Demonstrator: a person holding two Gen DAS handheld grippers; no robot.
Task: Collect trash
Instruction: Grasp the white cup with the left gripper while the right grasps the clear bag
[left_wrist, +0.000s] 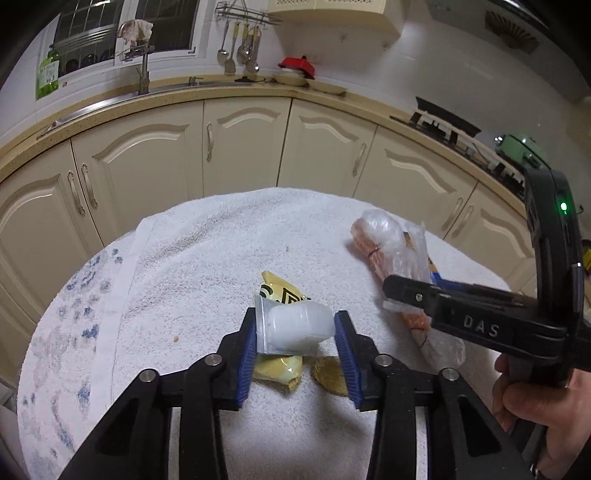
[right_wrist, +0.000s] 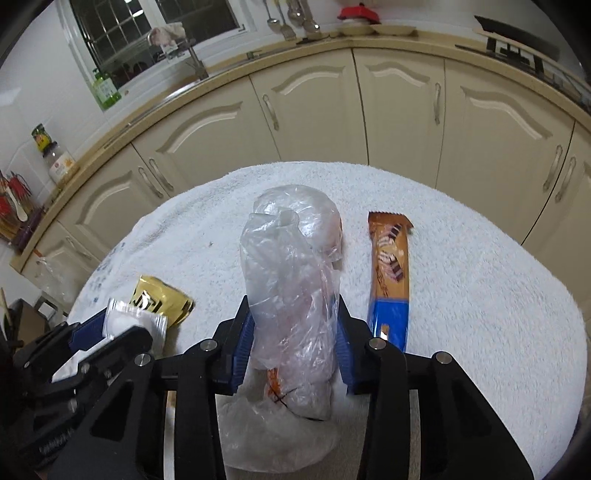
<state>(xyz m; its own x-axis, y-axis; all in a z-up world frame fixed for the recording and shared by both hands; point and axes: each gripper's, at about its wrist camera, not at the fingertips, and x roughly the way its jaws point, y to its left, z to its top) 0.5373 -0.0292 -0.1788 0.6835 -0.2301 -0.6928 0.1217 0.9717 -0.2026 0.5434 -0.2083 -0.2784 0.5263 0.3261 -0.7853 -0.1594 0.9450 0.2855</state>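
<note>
Left gripper (left_wrist: 297, 334) clamps small white packet (left_wrist: 295, 328), lower centre, over yellow wrapper (left_wrist: 275, 295) on white towel (left_wrist: 221, 236). Right gripper (right_wrist: 295, 339) squeezes crumpled clear plastic bag (right_wrist: 291, 266). Only right view shows orange-blue snack wrapper (right_wrist: 389, 280), right of bag.

Between left tongs (left_wrist: 298, 334): small sealed cup (left_wrist: 295, 326), lying atop foil packet (left_wrist: 280, 295), on towel (left_wrist: 221, 240). Just right of those tongs: flat round wrapper (left_wrist: 328, 376). Between right tongs (right_wrist: 295, 343): crumpled plastic bag (right_wrist: 295, 266). Right of bag: long snack bar wrapper (right_wrist: 391, 273), lengthwise on towel. Behind towel: cabinets (right_wrist: 314, 110) under counter (right_wrist: 221, 74).
</note>
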